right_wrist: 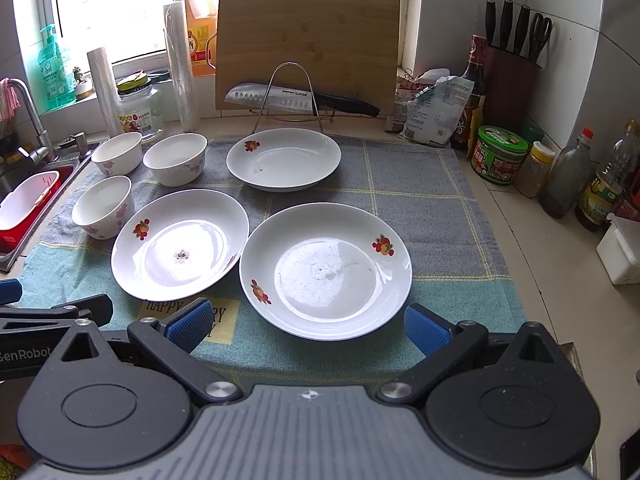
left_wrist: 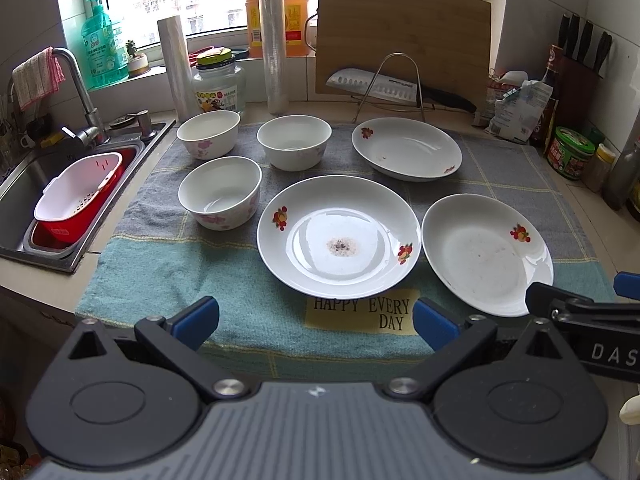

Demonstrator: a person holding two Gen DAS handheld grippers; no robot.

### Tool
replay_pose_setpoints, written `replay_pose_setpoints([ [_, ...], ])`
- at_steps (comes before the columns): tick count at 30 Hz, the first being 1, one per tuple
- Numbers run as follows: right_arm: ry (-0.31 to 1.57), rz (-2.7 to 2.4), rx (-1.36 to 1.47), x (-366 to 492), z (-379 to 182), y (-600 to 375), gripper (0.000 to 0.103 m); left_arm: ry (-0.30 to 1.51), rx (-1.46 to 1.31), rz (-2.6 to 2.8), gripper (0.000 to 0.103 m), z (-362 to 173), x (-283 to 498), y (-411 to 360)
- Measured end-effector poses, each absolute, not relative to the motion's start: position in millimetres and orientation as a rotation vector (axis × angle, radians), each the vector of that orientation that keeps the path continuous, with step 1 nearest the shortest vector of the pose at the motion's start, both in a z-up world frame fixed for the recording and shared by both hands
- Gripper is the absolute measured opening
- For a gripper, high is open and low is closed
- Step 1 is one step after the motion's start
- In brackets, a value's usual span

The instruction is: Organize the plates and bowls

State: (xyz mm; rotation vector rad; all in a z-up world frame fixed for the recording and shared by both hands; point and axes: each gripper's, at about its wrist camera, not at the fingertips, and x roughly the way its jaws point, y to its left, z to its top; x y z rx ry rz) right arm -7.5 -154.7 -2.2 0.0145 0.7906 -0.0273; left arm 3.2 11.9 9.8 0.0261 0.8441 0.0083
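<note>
Three bowls (left_wrist: 219, 193) clustered near the cloth's (left_wrist: 248, 320) far left corner. Three plates (left_wrist: 338, 236) spread from the near edge's middle to the right side, one toward the far edge. Left gripper (left_wrist: 316, 318) spread wide, empty, over the near edge. Right gripper (right_wrist: 308, 326) likewise agape, empty.

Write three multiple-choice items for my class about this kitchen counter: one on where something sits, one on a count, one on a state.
1. Where is the steel kitchen knife?
A. in the sink
B. on the wire rack before the wooden cutting board
C. in a bowl

2. How many white floral bowls stand on the checked cloth?
A. two
B. three
C. five

3. How are the plates arranged?
A. stacked
B. lying singly
C. upside down

Answers:
1 B: the steel kitchen knife rests across the wire rack before the wooden cutting board.
2 B: three white floral bowls.
3 B: three white fruit-print plates lie apart, face up.
</note>
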Motion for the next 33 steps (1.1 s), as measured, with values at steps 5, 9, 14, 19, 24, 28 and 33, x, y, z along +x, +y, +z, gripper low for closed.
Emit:
replay_pose_setpoints([
  [5,0.790,-0.028,0.015,-7,-2,-155,0.103,0.844,0.026,0.009,0.102,10,3,12],
  [9,0.790,-0.027,0.016,-7,-2,-155,0.103,0.844,0.026,0.008,0.102,10,3,12],
  [14,0.788,-0.025,0.018,-8,-2,-156,0.103,0.844,0.025,0.006,0.102,11,3,13],
  [19,0.774,-0.012,0.025,-8,-3,-160,0.103,0.836,0.018,-0.002,0.102,11,4,10],
  [24,0.759,0.003,0.032,-9,-6,-166,0.103,0.824,0.010,-0.022,0.102,7,3,6],
  [28,0.746,0.016,0.038,-10,-7,-170,0.103,0.815,0.010,-0.031,0.102,5,2,2],
  [33,0.713,0.050,0.051,-14,-7,-175,0.103,0.800,0.015,-0.053,0.102,2,2,-2],
])
